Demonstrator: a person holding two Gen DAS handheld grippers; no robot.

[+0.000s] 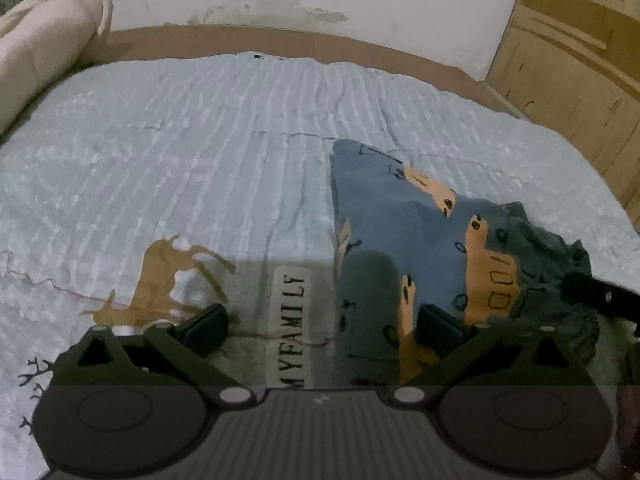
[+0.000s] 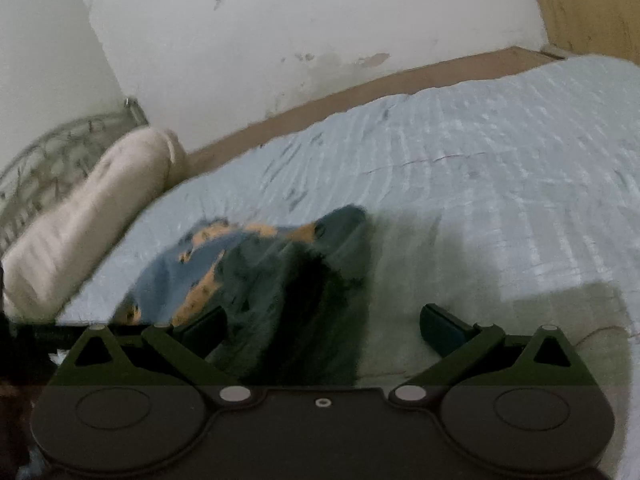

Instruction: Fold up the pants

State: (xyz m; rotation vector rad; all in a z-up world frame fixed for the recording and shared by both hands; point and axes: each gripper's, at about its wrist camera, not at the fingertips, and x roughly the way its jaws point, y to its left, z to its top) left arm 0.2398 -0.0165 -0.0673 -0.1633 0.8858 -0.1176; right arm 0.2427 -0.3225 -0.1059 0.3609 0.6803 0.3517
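A bed (image 1: 200,140) covered with a pale blue ribbed bedspread (image 2: 500,152) filled both views, with a cream rolled blanket (image 1: 44,40) at its far edge by the stained white wall (image 2: 260,40). The blue pants (image 1: 400,208) with orange animal prints lay flat on the bedspread, their ruffled dark waistband (image 1: 560,264) bunched toward the right side. The left tongs (image 1: 320,330) and the right tongs (image 2: 324,330) were both spread wide and gripped nothing, hovering just above the pants.

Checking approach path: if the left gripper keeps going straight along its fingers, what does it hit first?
Probably the blue bedspread: the open left gripper points at bare quilt beside the pants, whose left edge lies right of centre. Depth is unclear.
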